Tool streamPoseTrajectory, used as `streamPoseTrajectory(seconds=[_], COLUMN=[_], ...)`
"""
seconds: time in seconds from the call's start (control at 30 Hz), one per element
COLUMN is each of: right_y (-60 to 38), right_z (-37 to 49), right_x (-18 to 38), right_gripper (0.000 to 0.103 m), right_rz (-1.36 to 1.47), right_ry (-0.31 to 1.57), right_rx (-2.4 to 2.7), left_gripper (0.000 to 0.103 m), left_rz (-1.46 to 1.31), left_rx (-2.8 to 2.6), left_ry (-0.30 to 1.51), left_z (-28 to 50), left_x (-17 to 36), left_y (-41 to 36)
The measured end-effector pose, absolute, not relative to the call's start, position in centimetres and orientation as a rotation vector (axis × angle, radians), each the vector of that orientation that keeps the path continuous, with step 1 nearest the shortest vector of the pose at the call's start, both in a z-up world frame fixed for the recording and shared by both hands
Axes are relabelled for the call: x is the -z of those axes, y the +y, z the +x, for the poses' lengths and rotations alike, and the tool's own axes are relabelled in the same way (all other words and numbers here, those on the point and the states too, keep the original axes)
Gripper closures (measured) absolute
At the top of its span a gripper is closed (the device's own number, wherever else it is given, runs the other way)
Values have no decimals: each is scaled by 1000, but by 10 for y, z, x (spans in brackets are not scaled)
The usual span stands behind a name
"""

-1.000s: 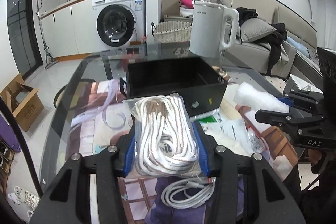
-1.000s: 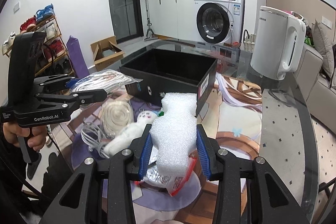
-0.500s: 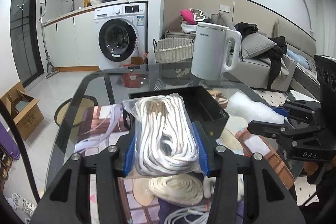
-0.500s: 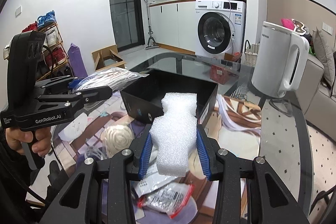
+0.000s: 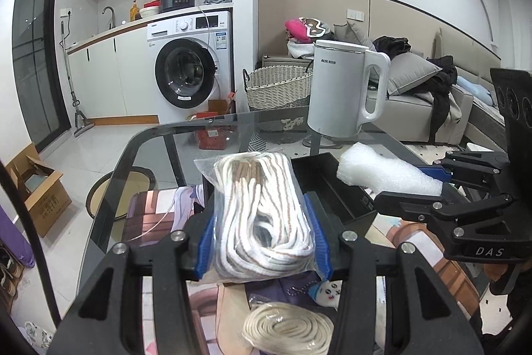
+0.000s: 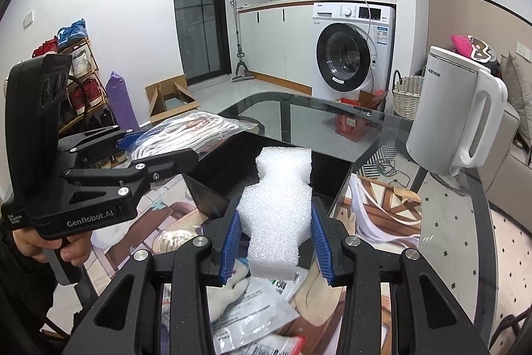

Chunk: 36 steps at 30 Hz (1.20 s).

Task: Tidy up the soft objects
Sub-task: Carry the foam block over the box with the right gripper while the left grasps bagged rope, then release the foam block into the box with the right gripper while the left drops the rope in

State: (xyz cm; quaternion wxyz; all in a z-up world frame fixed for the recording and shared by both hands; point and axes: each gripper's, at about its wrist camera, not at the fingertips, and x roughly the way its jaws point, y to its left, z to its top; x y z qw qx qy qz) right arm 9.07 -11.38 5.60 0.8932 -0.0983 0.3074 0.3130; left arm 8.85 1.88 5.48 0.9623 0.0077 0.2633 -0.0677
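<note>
Left wrist: glass table (image 5: 159,138), washing machine (image 5: 189,72) behind — fingers grip bagged rope (image 5: 262,212), foam (image 6: 277,215).

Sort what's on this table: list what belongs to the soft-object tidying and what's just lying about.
In the job: bagged white rope in the left gripper; white foam piece in the right gripper; black box; coiled cord.

Lying about: white kettle; printed packets.

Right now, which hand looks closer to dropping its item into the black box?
Probably the right: the right gripper holds the white foam piece with its tip already over the black box. The left gripper holds the bagged rope beside it.
</note>
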Motion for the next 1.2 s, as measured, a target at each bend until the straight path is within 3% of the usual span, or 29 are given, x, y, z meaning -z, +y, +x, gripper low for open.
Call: streamPoseTrajectory(seconds=[1.2], right_y=[-72], right_z=[171], right_x=[-15], right_gripper=[63], right_rz=[-280], right_ry=[738], right_rx=[-669], left_gripper=[56], left_rz=[107], left_rx=[119], left_ry=[653], left_z=[157], left_x=[-12], left_y=[11])
